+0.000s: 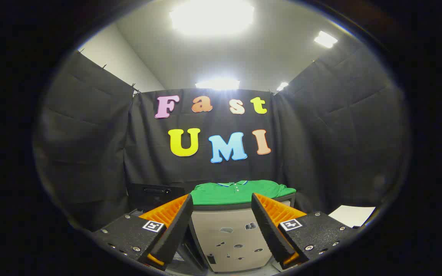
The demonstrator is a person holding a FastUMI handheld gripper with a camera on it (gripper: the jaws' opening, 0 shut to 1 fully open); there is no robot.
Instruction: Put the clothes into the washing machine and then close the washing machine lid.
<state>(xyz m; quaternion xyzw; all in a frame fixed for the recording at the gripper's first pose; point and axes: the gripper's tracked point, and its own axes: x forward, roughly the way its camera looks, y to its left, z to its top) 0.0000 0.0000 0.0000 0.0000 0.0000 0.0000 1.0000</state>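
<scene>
Jaws: we see the gripper (222,226) wide open with nothing between its fingers, held level and facing the front of the machine.
Washing machine: the pale front of the washing machine (230,237) shows in the gap between the fingers, just ahead of them; its top edge runs as a dark band under the shirt.
Shirt: the green polo shirt (240,191) lies spread flat on top of the machine, beyond and above the fingertips, collar toward the back wall.
Step in hand: we judge the reach for the shirt has not begun; we would lift the jaws above the top edge, come down on the near hem, and pinch a fold of cloth rather than a single layer so it does not slip.
Edges: the machine's front rim is what to clear first; the shirt's right end overhangs the side.
Lid: we cannot tell where the opening is, since the shirt covers the top.
Open room: free space above the shirt up to the black cloth wall; a dark box (155,193) stands left of the machine, a white sheet (351,214) lies to the right.
</scene>
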